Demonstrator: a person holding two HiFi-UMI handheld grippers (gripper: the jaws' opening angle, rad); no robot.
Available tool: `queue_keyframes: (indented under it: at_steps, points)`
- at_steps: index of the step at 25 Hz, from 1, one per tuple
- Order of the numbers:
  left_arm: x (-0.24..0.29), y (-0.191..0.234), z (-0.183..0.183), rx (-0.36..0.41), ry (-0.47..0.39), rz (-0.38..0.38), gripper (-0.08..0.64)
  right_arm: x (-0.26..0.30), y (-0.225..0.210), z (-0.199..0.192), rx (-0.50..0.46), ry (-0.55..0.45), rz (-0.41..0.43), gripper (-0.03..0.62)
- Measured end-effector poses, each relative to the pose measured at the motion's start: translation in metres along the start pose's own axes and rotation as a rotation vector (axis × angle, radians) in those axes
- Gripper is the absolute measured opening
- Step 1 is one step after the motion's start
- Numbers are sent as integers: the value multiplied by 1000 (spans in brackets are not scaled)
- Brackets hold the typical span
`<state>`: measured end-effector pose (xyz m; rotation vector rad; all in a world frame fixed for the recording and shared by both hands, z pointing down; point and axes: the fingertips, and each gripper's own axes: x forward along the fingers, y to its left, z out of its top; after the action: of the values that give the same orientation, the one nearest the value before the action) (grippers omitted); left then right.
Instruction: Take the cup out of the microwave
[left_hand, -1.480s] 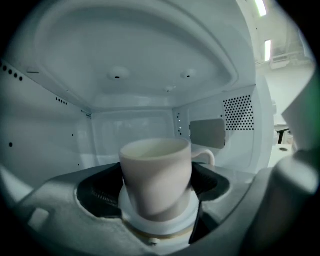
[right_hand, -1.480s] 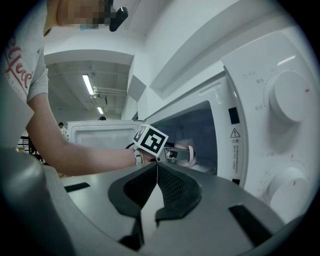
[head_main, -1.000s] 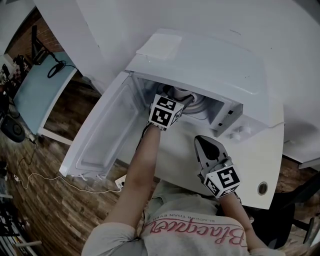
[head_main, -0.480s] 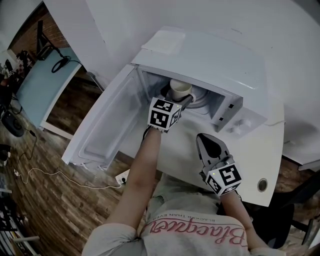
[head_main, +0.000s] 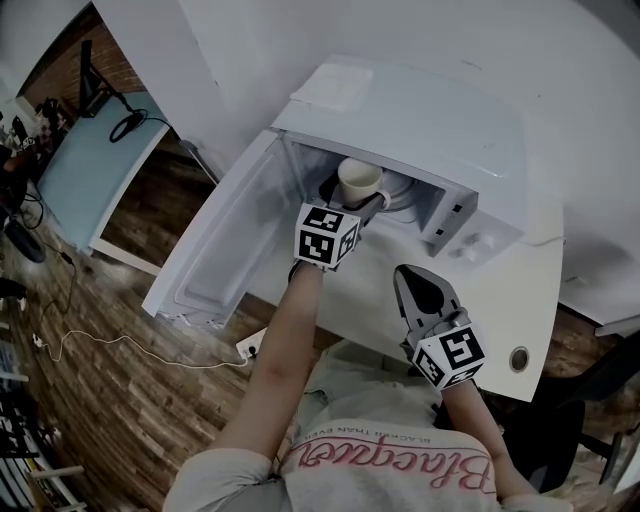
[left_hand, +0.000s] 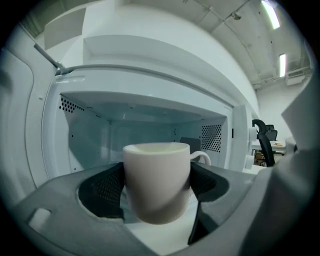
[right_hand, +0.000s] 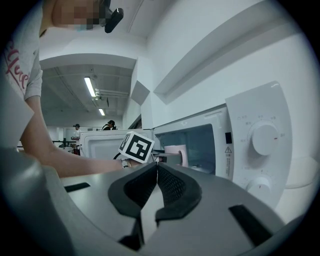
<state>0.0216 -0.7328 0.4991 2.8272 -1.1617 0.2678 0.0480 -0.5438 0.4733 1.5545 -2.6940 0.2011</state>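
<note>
Cup (left_hand: 156, 182) is gripped but not yet clear: the left gripper (head_main: 352, 207) pinches its round body at the open mouth of the microwave (head_main: 420, 110), so drawing it out and setting it down seem to remain. Nearer the person, to that gripper's right, the right gripper (right_hand: 156, 172) is pressed together, empty. The cup looks like smooth, pale ceramic with a loop handle; the pads (left_hand: 102, 187) are dark and ribbed; beyond, boxy white walls show perforated vents.

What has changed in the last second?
The left gripper, shut on the cup, has pulled back toward the person, bringing the cup from deep inside the microwave to its opening. The right gripper stayed shut and idle, and the door stayed open.
</note>
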Motion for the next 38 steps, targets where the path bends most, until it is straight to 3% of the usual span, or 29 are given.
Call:
queue_keyframes:
  at_steps: [19, 38]
  points:
    - [-39, -28, 22, -36, 37, 16, 408, -7, -5, 76, 20, -14, 13, 12]
    - [-72, -50, 37, -49, 28, 54, 408, -21, -17, 110, 0, -49, 9, 12]
